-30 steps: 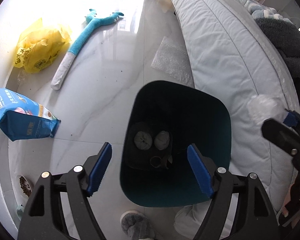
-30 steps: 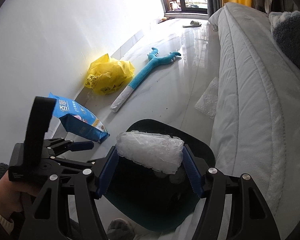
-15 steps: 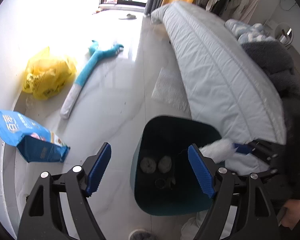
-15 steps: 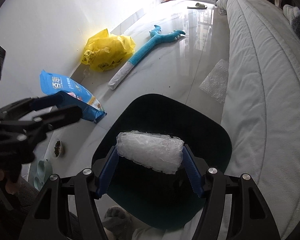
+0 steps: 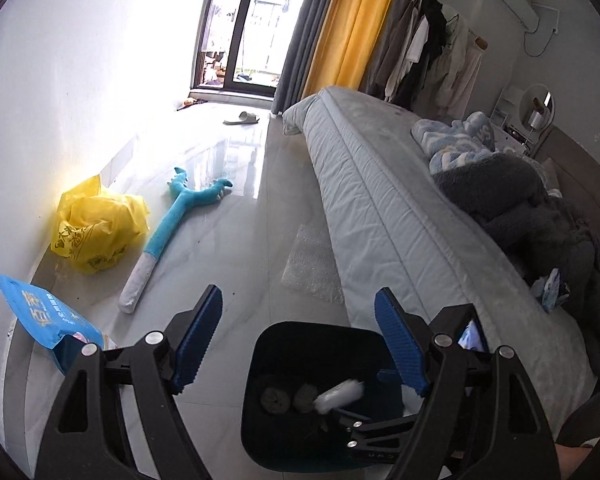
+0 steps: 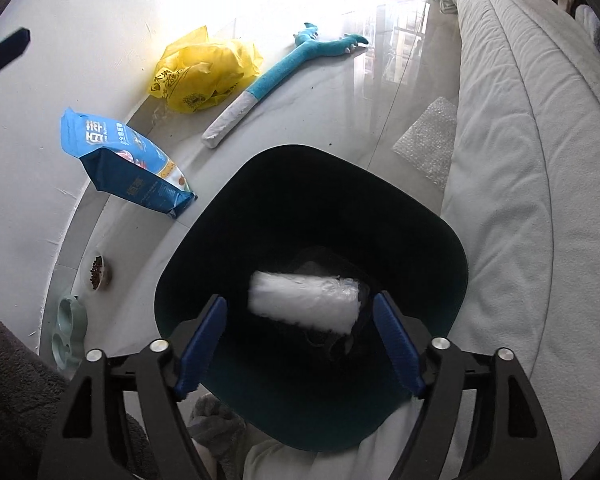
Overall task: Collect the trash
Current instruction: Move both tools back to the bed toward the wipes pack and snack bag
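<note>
Legible markings are few. The blue pouch [image 6: 126,164], lying on the floor well beyond and to the left of the right gripper's left finger [image 6: 202,346], carries large white Chinese characters on its upper panel, the clearest resembling "百"; a line of smaller characters runs beside them and another sits on the dark lower panel, all too small to read. The same pouch [image 5: 46,320] shows white characters in the left wrist view, left of the left finger. The yellow plastic bag [image 6: 206,68], farther out on the floor, bears dark printed characters and a round emblem, not legible.
</note>
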`<action>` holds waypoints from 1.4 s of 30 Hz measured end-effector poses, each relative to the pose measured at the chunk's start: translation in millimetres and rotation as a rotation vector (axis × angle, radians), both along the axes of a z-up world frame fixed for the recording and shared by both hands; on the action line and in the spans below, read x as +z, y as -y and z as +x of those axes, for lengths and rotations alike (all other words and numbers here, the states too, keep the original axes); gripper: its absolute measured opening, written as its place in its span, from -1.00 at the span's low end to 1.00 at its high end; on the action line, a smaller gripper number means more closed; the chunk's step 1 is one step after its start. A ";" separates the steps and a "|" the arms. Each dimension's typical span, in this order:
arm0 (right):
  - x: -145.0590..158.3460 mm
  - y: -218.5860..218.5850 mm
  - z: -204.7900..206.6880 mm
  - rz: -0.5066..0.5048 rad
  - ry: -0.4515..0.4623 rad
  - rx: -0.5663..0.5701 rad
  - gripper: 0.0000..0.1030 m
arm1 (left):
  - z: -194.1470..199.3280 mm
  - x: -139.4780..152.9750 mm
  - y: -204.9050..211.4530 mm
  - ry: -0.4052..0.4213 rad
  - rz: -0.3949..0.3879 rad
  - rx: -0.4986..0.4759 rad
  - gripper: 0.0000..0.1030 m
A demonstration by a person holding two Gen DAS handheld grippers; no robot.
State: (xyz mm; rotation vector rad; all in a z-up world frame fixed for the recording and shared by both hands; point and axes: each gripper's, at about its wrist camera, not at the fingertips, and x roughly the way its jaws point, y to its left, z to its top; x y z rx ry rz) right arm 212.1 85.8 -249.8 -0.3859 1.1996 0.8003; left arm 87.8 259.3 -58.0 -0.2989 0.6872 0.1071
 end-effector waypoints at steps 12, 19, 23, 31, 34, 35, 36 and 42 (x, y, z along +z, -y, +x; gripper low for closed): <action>68.1 24.6 -15.0 0.183 0.075 0.025 0.58 | -8.2 72.9 57.2 0.175 0.091 -0.043 0.58; 100.2 58.2 -14.2 0.215 0.195 -0.003 0.58 | 4.8 89.0 81.0 0.231 0.034 -0.080 0.69; 115.3 88.6 -4.9 0.251 0.236 -0.063 0.58 | 13.9 92.7 96.6 0.233 0.029 -0.109 0.71; 131.6 142.4 10.7 0.252 0.302 -0.147 0.62 | 36.7 93.1 144.8 0.226 0.038 -0.194 0.79; 139.0 164.3 15.9 0.248 0.335 -0.178 0.62 | 41.1 96.7 162.3 0.235 0.079 -0.231 0.80; 142.1 173.5 18.6 0.241 0.352 -0.193 0.62 | 41.4 98.7 170.2 0.251 0.107 -0.247 0.83; 144.8 181.9 20.0 0.236 0.366 -0.206 0.62 | 41.4 99.2 173.2 0.257 0.124 -0.253 0.85; 158.0 240.2 36.1 0.212 0.413 -0.352 0.66 | 46.3 94.3 209.5 0.269 0.195 -0.351 0.93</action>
